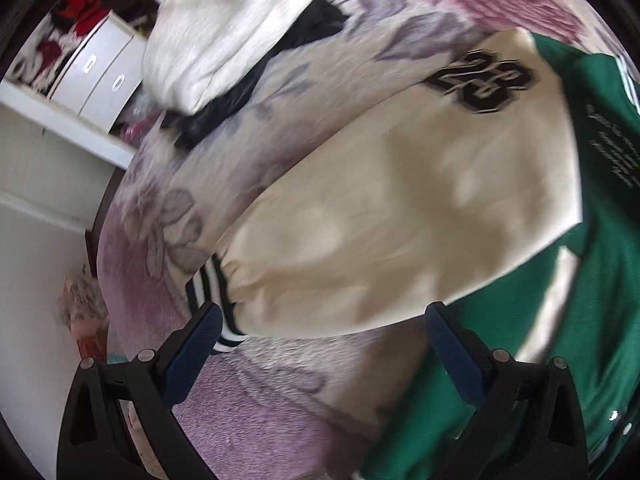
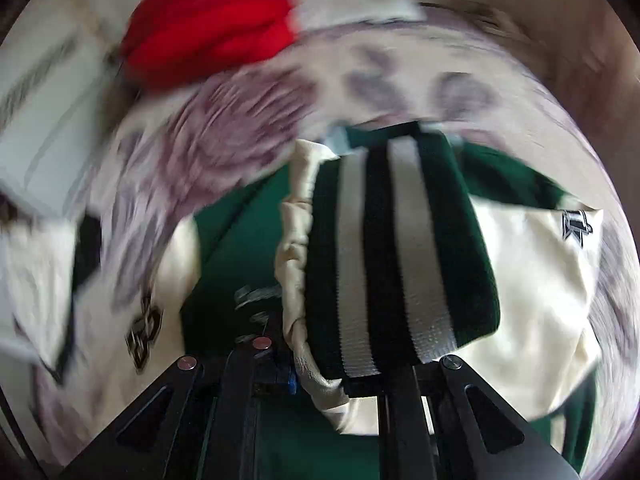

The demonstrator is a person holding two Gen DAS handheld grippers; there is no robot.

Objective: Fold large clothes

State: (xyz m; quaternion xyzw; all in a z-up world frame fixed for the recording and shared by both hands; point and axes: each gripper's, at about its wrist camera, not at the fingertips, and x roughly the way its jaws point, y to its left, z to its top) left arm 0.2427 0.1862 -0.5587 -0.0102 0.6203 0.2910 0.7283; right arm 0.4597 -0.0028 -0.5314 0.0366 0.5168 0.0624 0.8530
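Note:
A green and cream varsity jacket (image 1: 400,208) lies on a floral bedspread (image 1: 168,216). Its cream sleeve carries a black number patch (image 1: 482,82) and ends in a striped cuff (image 1: 208,292). My left gripper (image 1: 320,328) is open and empty, just above the sleeve's lower edge beside that cuff. My right gripper (image 2: 344,376) is shut on the other sleeve's green, white and black striped cuff (image 2: 396,248) and holds it lifted over the green jacket body (image 2: 240,240). The view is blurred by motion.
A white garment (image 1: 224,36) on a black one (image 1: 248,84) lies at the far left of the bed. A red garment (image 2: 212,24) lies at the far side. White drawers (image 1: 100,76) and shelves stand beside the bed.

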